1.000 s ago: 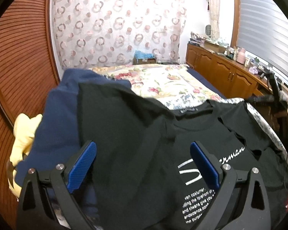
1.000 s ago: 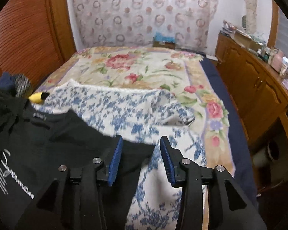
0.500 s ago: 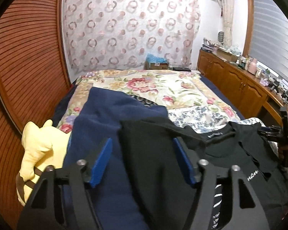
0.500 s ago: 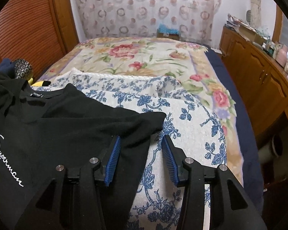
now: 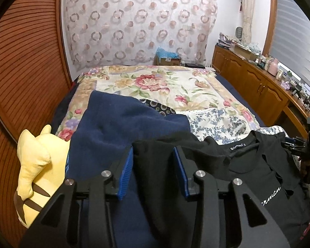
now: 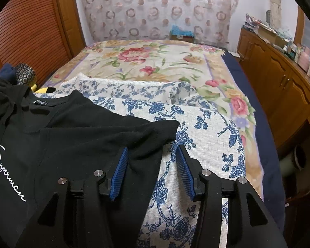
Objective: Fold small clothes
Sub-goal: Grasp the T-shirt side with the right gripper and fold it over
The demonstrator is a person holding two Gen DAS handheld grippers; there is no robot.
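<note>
Left gripper (image 5: 153, 171) jaws just closing around black T-shirt (image 5: 248, 177) sleeve, not yet pressing. Right gripper (image 6: 152, 172) jaws apart, opening, other sleeve hem between. T-shirt lies across near edge of bed (image 6: 165, 66). Soft, light, limp; best grasp at sleeve hems.

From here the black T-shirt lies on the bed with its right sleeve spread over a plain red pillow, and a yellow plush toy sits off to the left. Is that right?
Not quite. The black T-shirt has its right sleeve on a pillow with a white and blue floral print, not plain red; the right wrist view shows it. The rest holds: the shirt lies on the bed, and the yellow plush toy sits to the left in the left wrist view.
</note>
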